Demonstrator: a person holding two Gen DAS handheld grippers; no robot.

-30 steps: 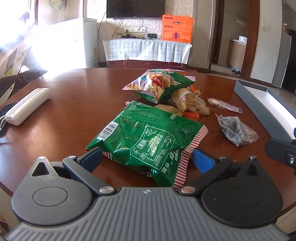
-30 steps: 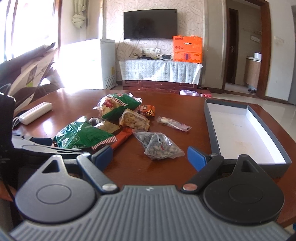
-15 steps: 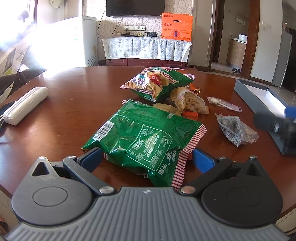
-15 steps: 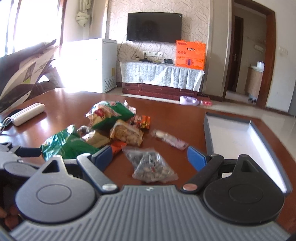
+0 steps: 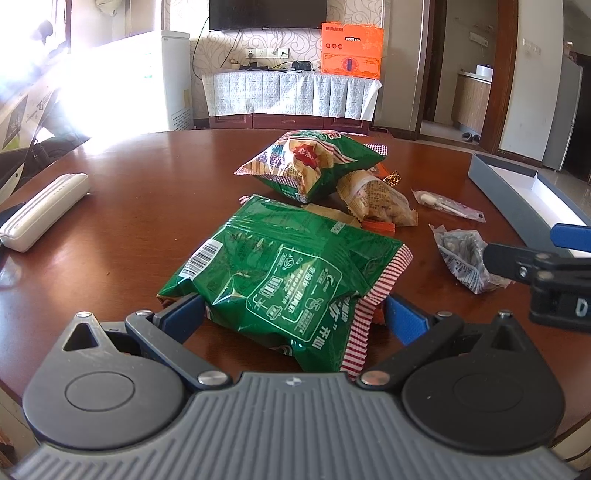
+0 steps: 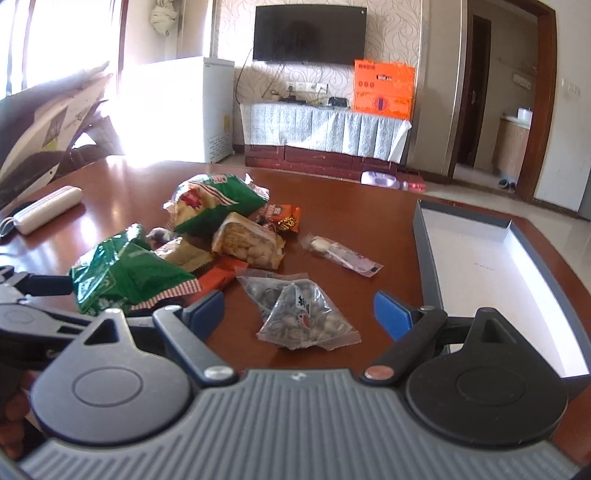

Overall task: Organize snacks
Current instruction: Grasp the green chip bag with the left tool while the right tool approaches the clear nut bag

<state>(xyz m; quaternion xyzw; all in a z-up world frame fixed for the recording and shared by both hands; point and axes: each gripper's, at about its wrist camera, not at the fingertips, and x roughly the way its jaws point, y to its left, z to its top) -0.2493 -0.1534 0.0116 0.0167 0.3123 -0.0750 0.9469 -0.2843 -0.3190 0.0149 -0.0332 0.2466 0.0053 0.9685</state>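
Snacks on bench, both hand-held grippers wide.
My left hand-held gripper (image 5: 291, 314) straddled the green bag (image 5: 284, 266); my right hand-held gripper (image 6: 299, 310) straddled the nut packet (image 6: 303, 310), tray (image 6: 476, 254) beside.

Daylit interior, 2 fisheye views. Strong daylight enters from the window (image 5: 55, 22) at upper left of both views and overexposes the white cabinet (image 5: 122, 85) below it to a featureless patch. The polished table (image 5: 147, 192) carries a broad glare streak toward that side and soft reflections elsewhere. Shadows under the snack bags are short and soft. The foil of the green bag (image 5: 280, 273) shows small specular highlights. Straight lines such as the door frame (image 6: 543, 103) bow near the frame edges. Focus is sharp at mid-distance; the near gripper bodies are slightly soft.
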